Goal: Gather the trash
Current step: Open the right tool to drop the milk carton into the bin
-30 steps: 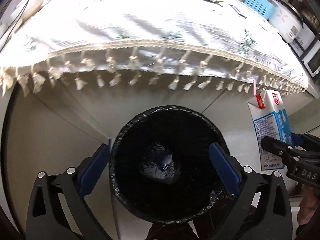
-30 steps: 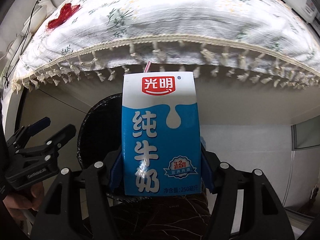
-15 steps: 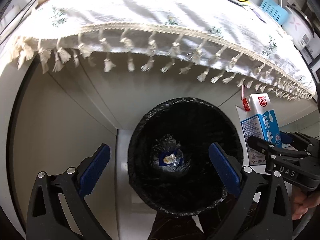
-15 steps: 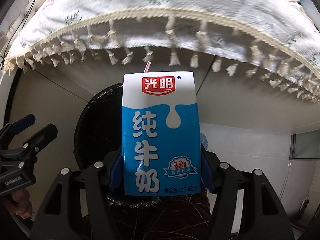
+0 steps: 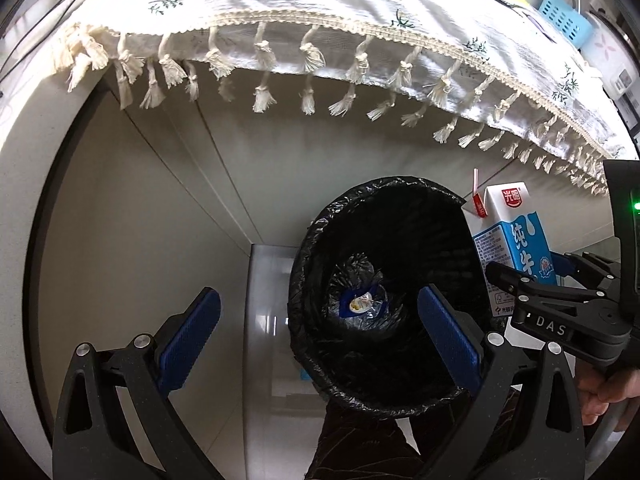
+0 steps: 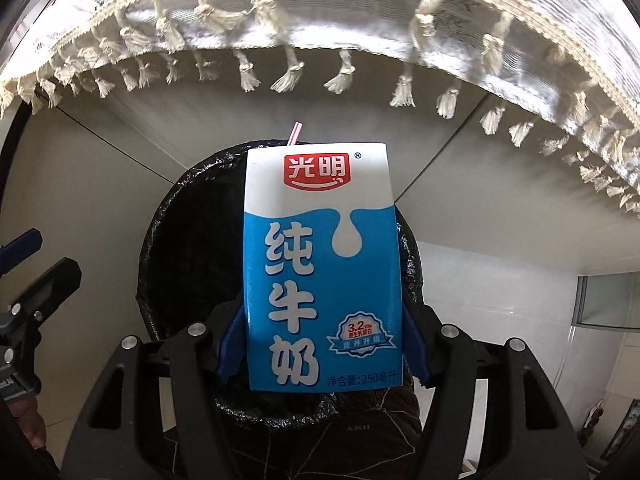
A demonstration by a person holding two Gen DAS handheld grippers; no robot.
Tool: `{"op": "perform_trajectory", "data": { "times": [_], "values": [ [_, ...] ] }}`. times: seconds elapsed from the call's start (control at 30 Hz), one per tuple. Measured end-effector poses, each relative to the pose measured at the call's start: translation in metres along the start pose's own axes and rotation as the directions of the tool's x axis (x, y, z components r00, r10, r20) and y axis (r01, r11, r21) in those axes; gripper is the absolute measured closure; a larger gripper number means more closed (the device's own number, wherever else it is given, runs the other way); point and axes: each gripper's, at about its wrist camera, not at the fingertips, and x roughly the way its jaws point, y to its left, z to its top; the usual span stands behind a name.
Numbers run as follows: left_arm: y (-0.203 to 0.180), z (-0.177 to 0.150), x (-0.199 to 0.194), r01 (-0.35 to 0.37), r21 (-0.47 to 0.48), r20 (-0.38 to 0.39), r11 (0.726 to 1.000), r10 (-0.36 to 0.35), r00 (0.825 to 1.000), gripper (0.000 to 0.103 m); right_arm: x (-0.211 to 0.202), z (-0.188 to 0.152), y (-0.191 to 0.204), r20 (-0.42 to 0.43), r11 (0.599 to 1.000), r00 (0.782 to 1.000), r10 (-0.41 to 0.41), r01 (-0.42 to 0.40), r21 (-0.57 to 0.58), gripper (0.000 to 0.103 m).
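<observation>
My right gripper (image 6: 322,346) is shut on a blue and white milk carton (image 6: 322,264) with a straw, held upright over the black-lined trash bin (image 6: 180,240). In the left wrist view the carton (image 5: 510,236) sits at the bin's right rim, gripped by the right gripper (image 5: 524,276). My left gripper (image 5: 318,328) is open and empty, with its right finger over the bin (image 5: 380,396) and its left finger outside it. A blue wrapper (image 5: 362,302) lies at the bin's bottom.
A table with a white fringed cloth (image 5: 320,20) overhangs the bin, and it also shows in the right wrist view (image 6: 360,20). A blue basket (image 5: 564,24) and an appliance stand at its far right. White cabinet panels (image 5: 140,220) stand behind the bin.
Both grippers have dropped lower, so the cloth fringe is higher in view. The bin has shifted right in the left view. The carton stays gripped.
</observation>
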Motion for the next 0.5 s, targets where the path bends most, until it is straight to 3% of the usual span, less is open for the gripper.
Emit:
{"op": "perform_trajectory", "data": {
  "times": [0.2, 0.5],
  "values": [
    [-0.001, 0.001, 0.0, -0.002, -0.003, 0.001, 1.0, 0.002, 1.0, 0.006, 0.002, -0.002, -0.002, -0.002, 1.0, 1.0, -0.006, 0.006, -0.014, 0.039],
    [-0.005, 0.008, -0.008, 0.014, -0.008, 0.009, 1.0, -0.014, 1.0, 0.006, -0.022, 0.005, -0.016, 0.05, 1.0, 0.999, -0.022, 0.022, 0.014, 0.021]
  ]
}}
